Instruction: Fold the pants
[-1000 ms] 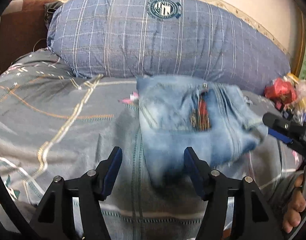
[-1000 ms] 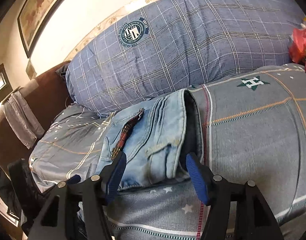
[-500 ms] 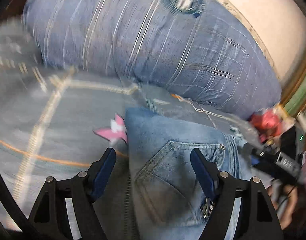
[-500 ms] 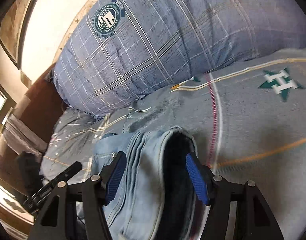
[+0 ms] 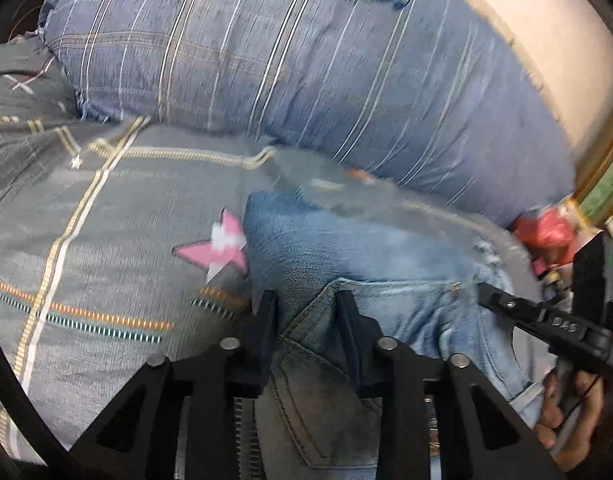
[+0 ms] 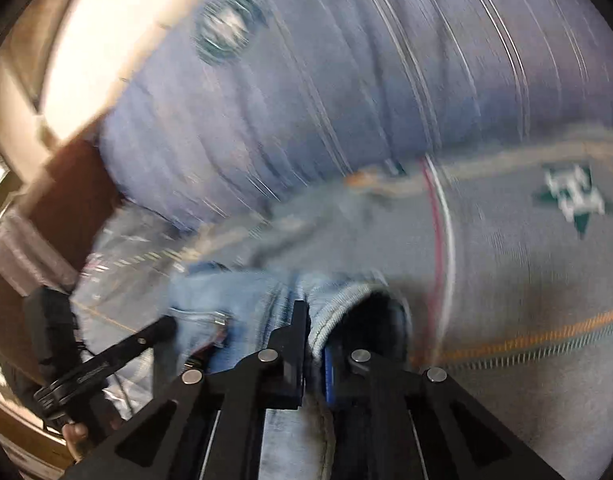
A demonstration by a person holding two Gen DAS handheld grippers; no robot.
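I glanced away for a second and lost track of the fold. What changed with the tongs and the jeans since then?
Both tongs went from open to shut on the jeans: the left tongs pinched the pocket side, the right tongs the waistband edge. Both cameras also dropped closer to the denim. The pillow and bedspread stayed put.

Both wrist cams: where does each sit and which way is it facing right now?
Left wrist: on the left gripper, facing the pillow over the jeans; right gripper and hand at right.
Right wrist: on the right gripper, clamping the waistband, blurred; left gripper at left.
Shared: jeans, pillow, bedspread.
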